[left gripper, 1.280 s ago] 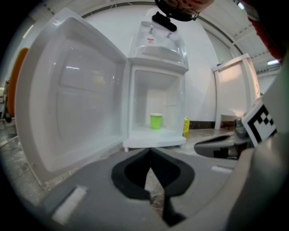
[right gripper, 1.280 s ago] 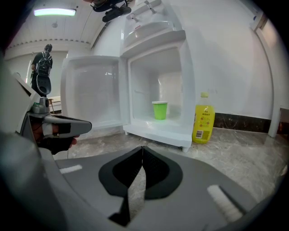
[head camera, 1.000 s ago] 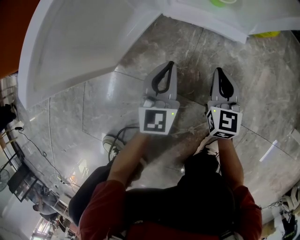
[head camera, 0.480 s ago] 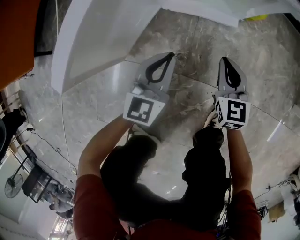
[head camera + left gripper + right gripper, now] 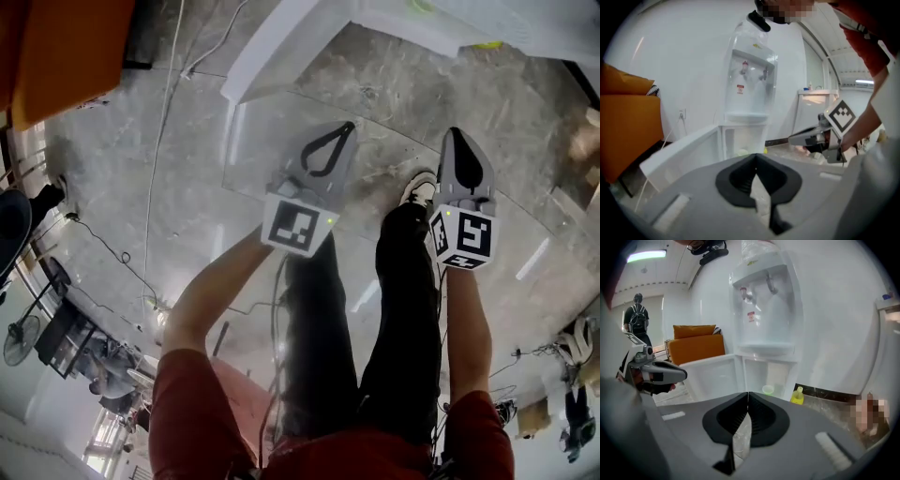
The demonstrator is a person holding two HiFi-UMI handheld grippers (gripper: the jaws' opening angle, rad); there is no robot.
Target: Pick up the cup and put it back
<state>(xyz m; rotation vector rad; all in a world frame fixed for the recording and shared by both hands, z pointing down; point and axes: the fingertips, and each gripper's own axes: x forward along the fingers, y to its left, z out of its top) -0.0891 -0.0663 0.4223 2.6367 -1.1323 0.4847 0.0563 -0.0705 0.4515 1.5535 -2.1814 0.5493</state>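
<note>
Both claws are fully closed and empty. In the left gripper view the left gripper has its dark pads meeting at the tips with nothing between them. The right gripper view shows the same for the right gripper, jaws pressed together on nothing. In the head view the two are held side by side above the marble floor, apart from each other, both pointing toward the water dispenser and touching nothing.

The cup, pale green, stands inside the open lower compartment of the water dispenser, on its floor. It lies beyond the tips of both claws and lower than them, well apart from either. From the right gripper it sits slightly right of the closed tips, and from the left gripper slightly left of them.

The compartment's white door hangs open to the left of the water dispenser. A small yellow bottle stands on the floor just right of the dispenser's base, near the cup but outside the compartment. An orange sofa stands farther left of the dispenser, past the open door.
</note>
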